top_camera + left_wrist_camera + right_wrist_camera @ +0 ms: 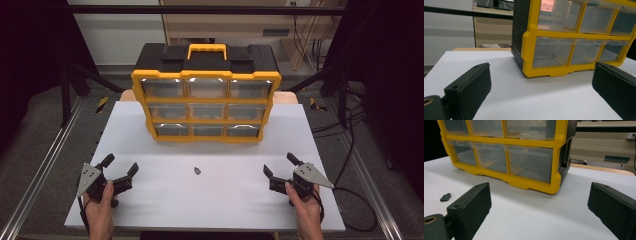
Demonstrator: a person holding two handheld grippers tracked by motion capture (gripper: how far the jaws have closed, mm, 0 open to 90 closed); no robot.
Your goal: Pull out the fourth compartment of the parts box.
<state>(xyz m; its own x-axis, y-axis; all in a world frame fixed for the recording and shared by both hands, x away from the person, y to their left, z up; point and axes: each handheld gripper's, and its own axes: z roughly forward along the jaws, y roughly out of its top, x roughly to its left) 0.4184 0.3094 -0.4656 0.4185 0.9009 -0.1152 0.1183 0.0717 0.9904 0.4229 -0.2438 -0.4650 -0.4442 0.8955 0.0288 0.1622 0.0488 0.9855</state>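
Note:
A yellow and black drawer cabinet (206,95) with clear plastic drawers stands at the back middle of the white table (165,195); all its drawers look shut. A small dark flat piece (198,171) lies on the table in front of it, and it also appears in the right gripper view as the small piece (445,197) at the left. My left gripper (120,166) rests open near the front left, held by a hand. My right gripper (280,165) is open near the front right. The cabinet (576,37) (506,152) fills the upper part of both gripper views.
Metal frame rails (45,165) run along both sides of the table. A black cable (357,200) loops on the floor at the right. Behind the table stand wooden furniture (225,25) and more cables.

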